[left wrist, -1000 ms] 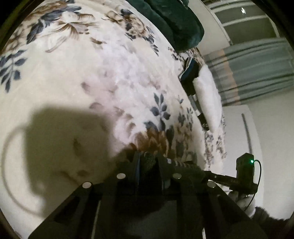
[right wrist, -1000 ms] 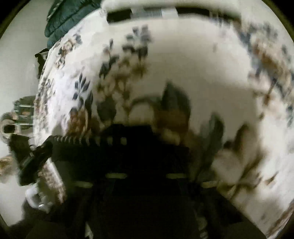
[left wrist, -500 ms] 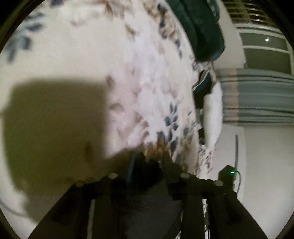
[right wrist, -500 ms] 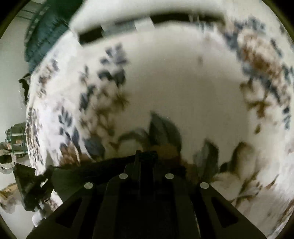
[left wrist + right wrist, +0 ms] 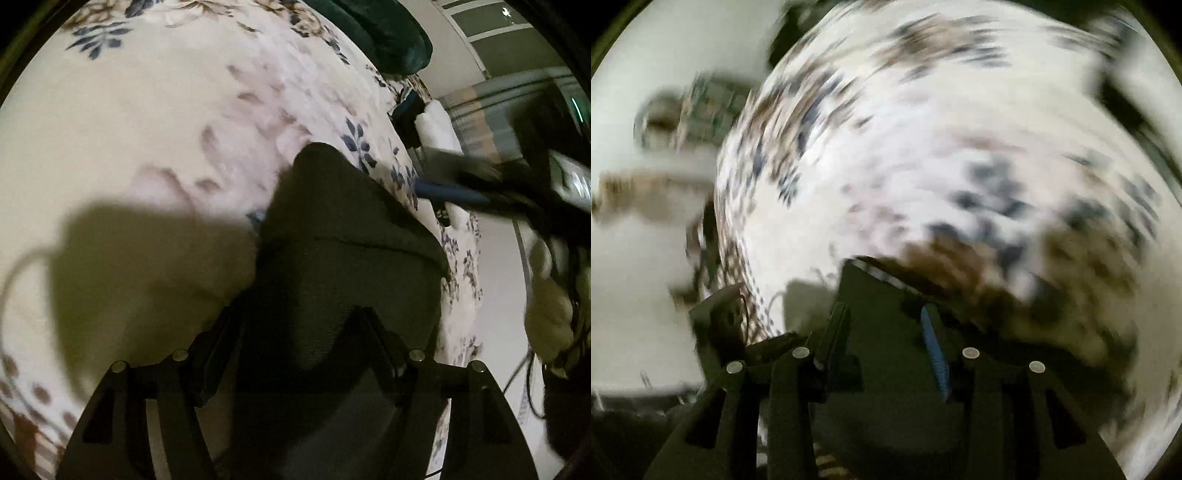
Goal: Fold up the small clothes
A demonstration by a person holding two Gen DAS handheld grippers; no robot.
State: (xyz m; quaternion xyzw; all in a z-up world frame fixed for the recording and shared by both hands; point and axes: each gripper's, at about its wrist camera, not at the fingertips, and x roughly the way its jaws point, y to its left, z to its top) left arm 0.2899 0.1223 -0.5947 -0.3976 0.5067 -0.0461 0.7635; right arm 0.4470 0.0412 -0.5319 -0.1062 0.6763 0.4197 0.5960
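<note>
A small dark garment [image 5: 343,236] lies on the floral blanket [image 5: 147,122], folded over on itself with a corner pointing away from me. My left gripper [image 5: 295,332] is open, its fingers spread wide over the near part of the garment. My right gripper [image 5: 882,325] is open too, above a dark edge of the garment [image 5: 879,295]; that view is heavily motion-blurred. The right gripper also shows blurred at the right of the left wrist view [image 5: 491,188], held in a white glove.
A dark green pillow [image 5: 384,33] lies at the far end of the bed. A white and dark bundle [image 5: 436,125] sits near the bed's right edge. Curtains [image 5: 491,110] and a wall stand beyond the bed.
Both grippers were shut on the dark garment and have opened. The garment now lies released on the blanket. The right gripper is swinging fast.
</note>
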